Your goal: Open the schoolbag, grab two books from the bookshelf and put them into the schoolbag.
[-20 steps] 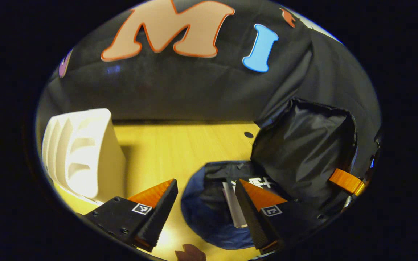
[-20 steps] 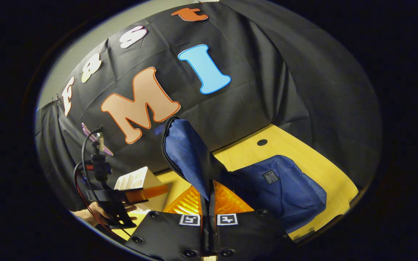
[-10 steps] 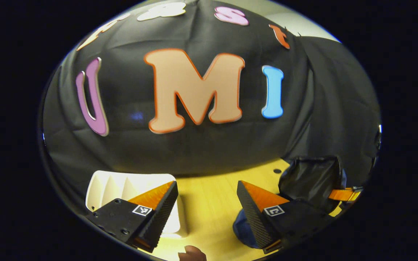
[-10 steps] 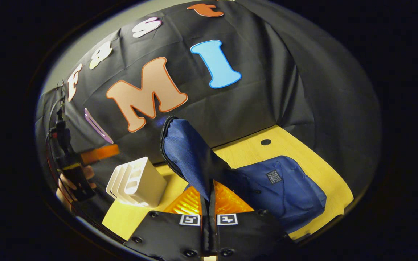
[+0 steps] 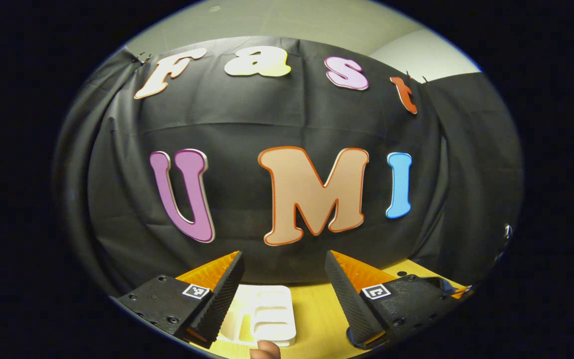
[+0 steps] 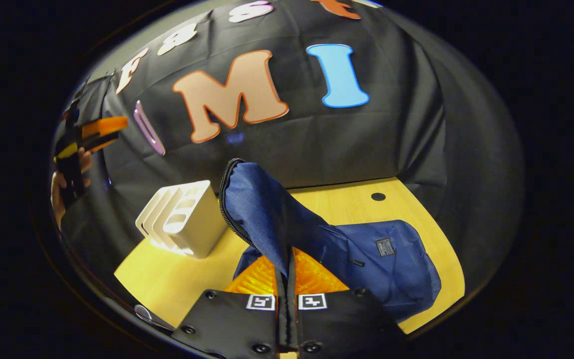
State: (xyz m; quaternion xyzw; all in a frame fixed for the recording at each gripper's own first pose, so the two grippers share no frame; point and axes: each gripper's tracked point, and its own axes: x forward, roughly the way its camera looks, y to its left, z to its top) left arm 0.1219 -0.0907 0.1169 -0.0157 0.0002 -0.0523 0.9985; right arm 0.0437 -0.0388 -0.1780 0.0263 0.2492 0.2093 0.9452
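Note:
A blue schoolbag lies on the yellow wooden table. My right gripper is shut on the bag's front flap and holds it lifted, its zipper edge up. The white bookshelf stands left of the bag and shows bare slots. In the left gripper view, my left gripper is open and holds nothing, raised high and facing the wall, with the bookshelf below between its fingers. The right gripper view shows the left gripper far off at upper left, held in a hand.
A round hole is in the table near its back edge. The black cloth wall closes the back and right sides. Bare table lies in front of the bookshelf. A fingertip shows at the bottom edge of the left gripper view.
My left gripper has lifted up and away from the open bag, its view swinging from the bag's inside to the wall. The right gripper keeps holding the flap up.

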